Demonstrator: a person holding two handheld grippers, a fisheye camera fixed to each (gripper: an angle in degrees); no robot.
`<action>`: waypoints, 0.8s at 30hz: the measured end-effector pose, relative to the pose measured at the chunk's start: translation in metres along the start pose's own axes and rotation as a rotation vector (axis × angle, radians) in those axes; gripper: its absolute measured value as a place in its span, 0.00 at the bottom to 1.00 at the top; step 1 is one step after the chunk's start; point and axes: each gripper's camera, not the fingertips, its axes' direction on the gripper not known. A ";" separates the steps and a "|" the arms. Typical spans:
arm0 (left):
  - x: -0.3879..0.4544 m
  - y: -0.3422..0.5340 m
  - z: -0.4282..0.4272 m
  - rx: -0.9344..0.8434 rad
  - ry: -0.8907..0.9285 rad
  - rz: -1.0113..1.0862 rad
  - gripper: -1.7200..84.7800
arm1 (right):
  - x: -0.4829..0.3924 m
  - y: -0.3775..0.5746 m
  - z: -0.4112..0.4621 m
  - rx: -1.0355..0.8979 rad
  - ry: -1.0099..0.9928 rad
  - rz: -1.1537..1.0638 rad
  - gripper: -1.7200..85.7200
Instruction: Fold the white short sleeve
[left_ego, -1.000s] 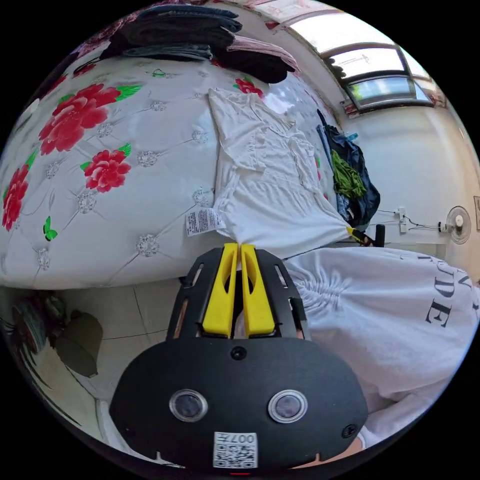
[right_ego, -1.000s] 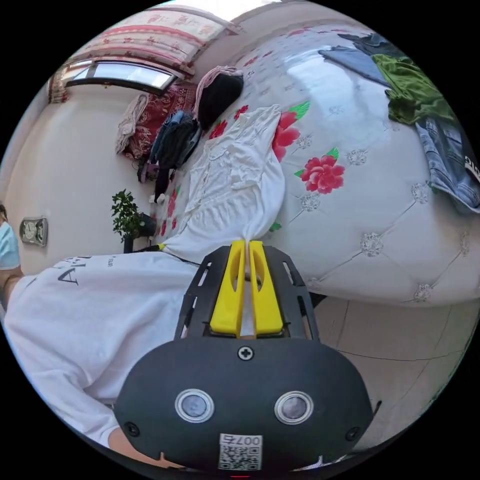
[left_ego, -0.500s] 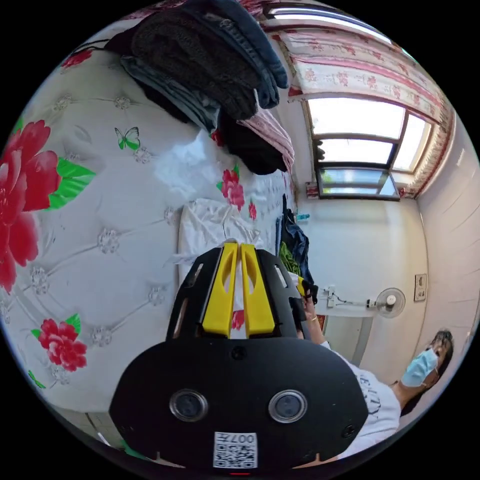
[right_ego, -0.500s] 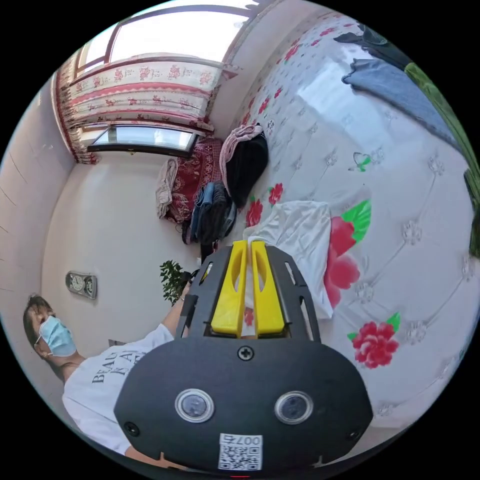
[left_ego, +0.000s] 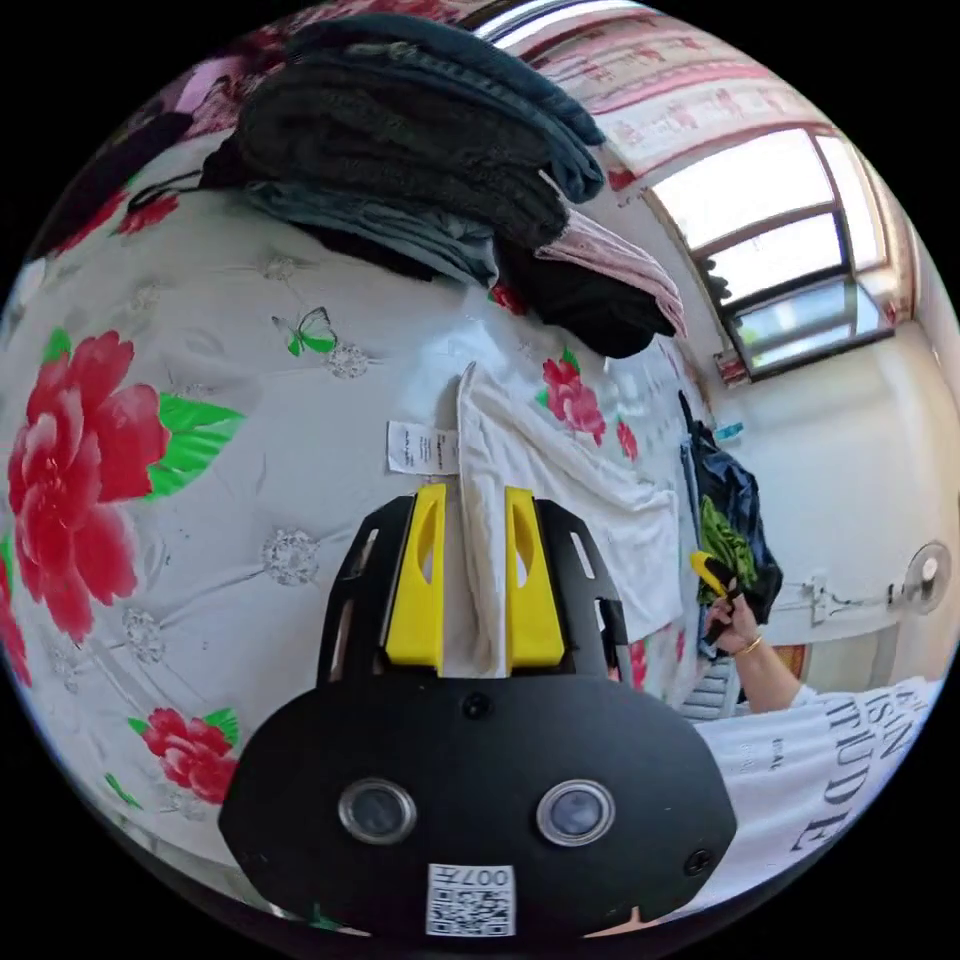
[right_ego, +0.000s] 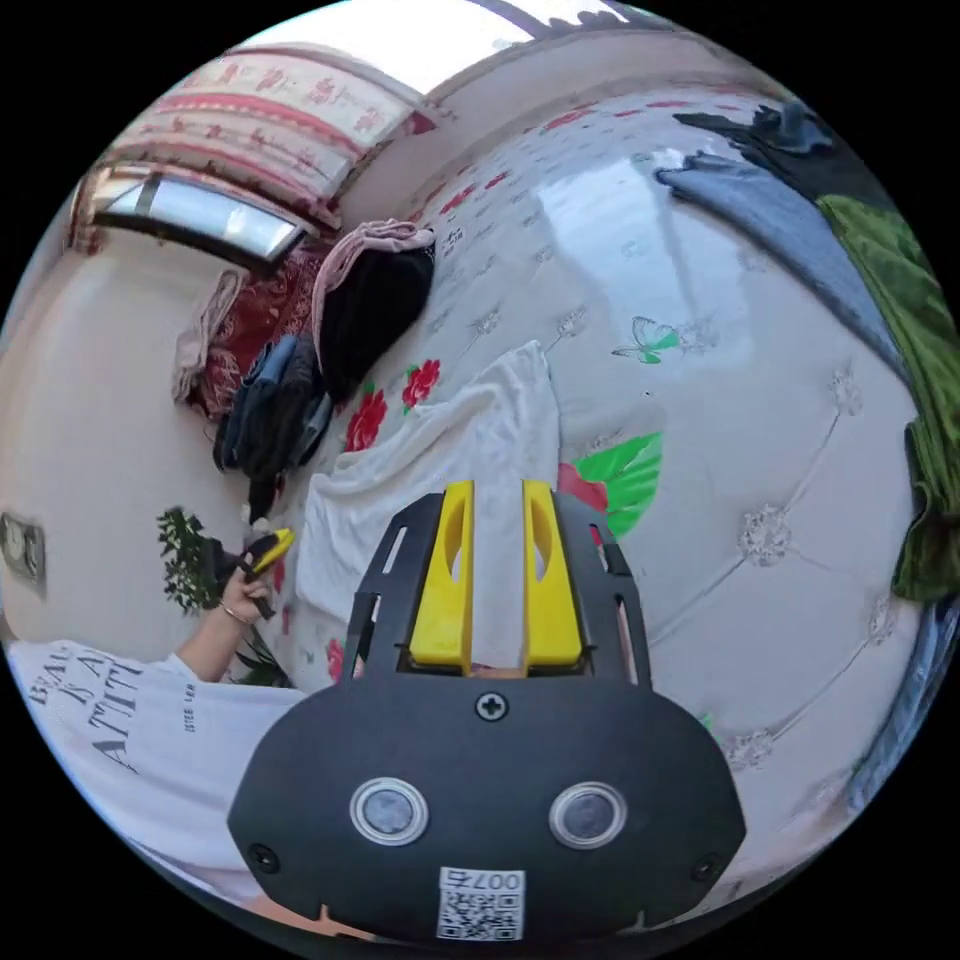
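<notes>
Standing by the bed, an onlooker would judge the first fold made: the white short-sleeved cotton garment (left_ego: 560, 480) lies doubled over on the glossy white tufted mattress printed with red flowers (left_ego: 180, 470), one edge laid back on the rest so it forms a flat, narrower slab. In the left gripper view the left gripper (left_ego: 474, 500) has its yellow jaws spread, one on either side of the folded edge at 12 o'clock from the camera, not pressing the cloth. A white care label (left_ego: 422, 447) sticks out at 11 o'clock from those jaws, off the garment's side. In the right gripper view the right gripper (right_ego: 497, 495) likewise has its jaws parted over the opposite end of the garment (right_ego: 450, 450), the cloth running away toward 11 o'clock; nothing is pinched there. Each view also catches the other gripper held in a hand near the far end of the cloth. A stack of dark folded clothes (left_ego: 420, 130) sits at 12 o'clock in the left view, and a crumpled green garment (right_ego: 900, 330) lies at 3 o'clock in the right view, both well apart from the work. What seems left is at least one more fold to bring the slab down to a compact bundle, plus tucking that label in.
</notes>
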 end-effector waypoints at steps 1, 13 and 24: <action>0.008 -0.003 0.001 -0.001 -0.018 0.047 0.13 | -0.013 -0.007 0.007 -0.019 0.044 -0.072 0.07; 0.126 -0.053 0.104 -0.281 -0.177 0.760 0.17 | -0.103 -0.053 0.151 -0.312 0.436 -0.738 0.09; 0.056 -0.081 0.076 -0.107 0.037 0.093 0.11 | -0.009 -0.112 0.128 -0.187 0.188 -0.345 0.05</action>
